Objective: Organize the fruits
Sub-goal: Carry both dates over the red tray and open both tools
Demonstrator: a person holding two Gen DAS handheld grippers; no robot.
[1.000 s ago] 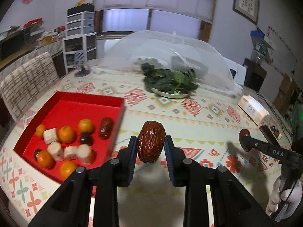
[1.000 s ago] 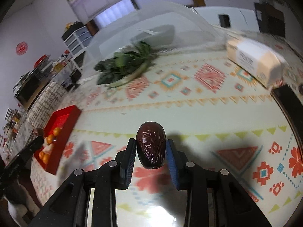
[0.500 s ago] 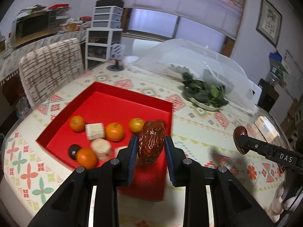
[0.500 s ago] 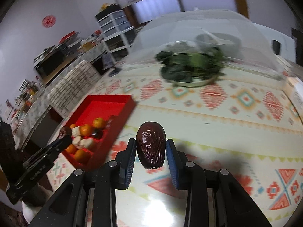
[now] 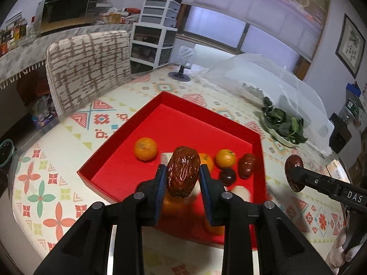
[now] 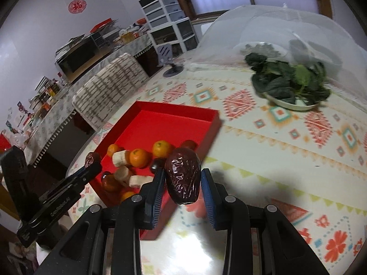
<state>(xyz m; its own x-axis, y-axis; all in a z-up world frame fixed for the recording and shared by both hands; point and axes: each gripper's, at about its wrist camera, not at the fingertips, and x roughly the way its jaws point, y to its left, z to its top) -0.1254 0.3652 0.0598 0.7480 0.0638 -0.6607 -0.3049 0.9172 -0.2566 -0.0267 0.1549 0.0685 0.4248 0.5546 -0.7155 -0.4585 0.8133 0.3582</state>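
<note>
A wrinkled red date (image 5: 182, 171) is held upright in the left claw (image 5: 182, 178), poised above the near part of the red tray (image 5: 174, 126), which lies directly ahead and below. A second date (image 6: 182, 176) is clamped, long axis upright, in the right claw (image 6: 182, 183), placed over the surface just beside the tray's right edge; the left claw is judged nearer to a drop.

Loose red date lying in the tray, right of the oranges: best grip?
Grip the red date across its narrow middle, coming from above. It lies flat, long axis running away from the camera, and a dark round fruit sits close beside it, so keep the jaws clear of that side.
</note>
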